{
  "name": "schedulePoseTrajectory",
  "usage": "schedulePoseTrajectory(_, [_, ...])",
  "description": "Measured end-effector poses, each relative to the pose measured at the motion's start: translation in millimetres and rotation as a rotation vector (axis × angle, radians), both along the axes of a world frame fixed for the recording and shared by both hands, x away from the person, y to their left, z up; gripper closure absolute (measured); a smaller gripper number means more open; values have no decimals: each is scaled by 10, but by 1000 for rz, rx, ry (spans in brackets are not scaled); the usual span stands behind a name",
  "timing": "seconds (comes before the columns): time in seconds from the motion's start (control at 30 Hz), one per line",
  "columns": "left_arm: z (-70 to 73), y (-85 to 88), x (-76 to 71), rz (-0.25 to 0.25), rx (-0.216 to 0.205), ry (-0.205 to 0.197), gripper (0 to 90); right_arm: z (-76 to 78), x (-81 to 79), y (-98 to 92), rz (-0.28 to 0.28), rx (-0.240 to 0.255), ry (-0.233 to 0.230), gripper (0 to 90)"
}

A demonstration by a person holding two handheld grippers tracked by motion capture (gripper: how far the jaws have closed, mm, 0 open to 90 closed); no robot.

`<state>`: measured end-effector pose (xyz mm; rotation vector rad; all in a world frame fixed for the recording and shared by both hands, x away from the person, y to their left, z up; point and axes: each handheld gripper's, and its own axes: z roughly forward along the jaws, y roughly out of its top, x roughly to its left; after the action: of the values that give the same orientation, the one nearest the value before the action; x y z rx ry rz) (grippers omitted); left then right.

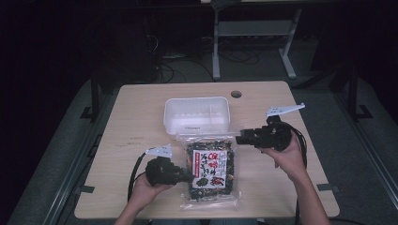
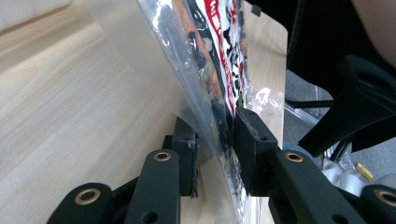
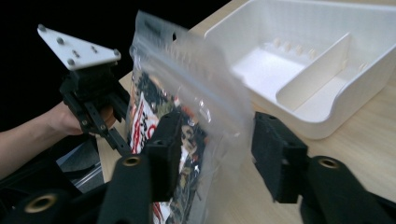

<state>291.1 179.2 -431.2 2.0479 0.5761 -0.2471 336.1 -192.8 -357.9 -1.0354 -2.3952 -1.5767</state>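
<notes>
A wooden desk (image 1: 141,122) with a round hole (image 1: 236,93) stands on grey floor (image 1: 356,154), cables (image 1: 187,65) behind

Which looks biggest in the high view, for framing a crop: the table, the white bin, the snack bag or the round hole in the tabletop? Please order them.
1. Table.
2 and 3. Snack bag and white bin: similar in area, so I won't rank them.
4. Round hole, by far the smallest.

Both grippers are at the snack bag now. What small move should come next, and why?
Probably close the right gripper on the bag's clear top edge. Its jaws stand open around that edge, while the left gripper already pinches the bag's side. The white bin waits just behind.
</notes>
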Motion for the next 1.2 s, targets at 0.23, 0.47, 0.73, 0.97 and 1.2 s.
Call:
schedulePoseTrajectory(0.23, [13,-7,-15,0,8,-7,708,-216,-14,138,62,-26,36,413])
schedulePoseTrajectory(0.47, [21,-10,-24,-5,7,-13,708,-298,3,277,111,-51,65,413])
schedulePoseTrajectory(0.73, [43,-27,-31,-12,0,-21,708,-416,75,259,109,-31,109,412])
schedulePoseTrajectory(0.97, [49,-44,-38,-17,11,-31,709,-431,36,335,186,7,123,527])
schedulePoseTrajectory(1.2, [41,-40,-33,1,30,-43,678,-369,-8,299,251,42,127,705])
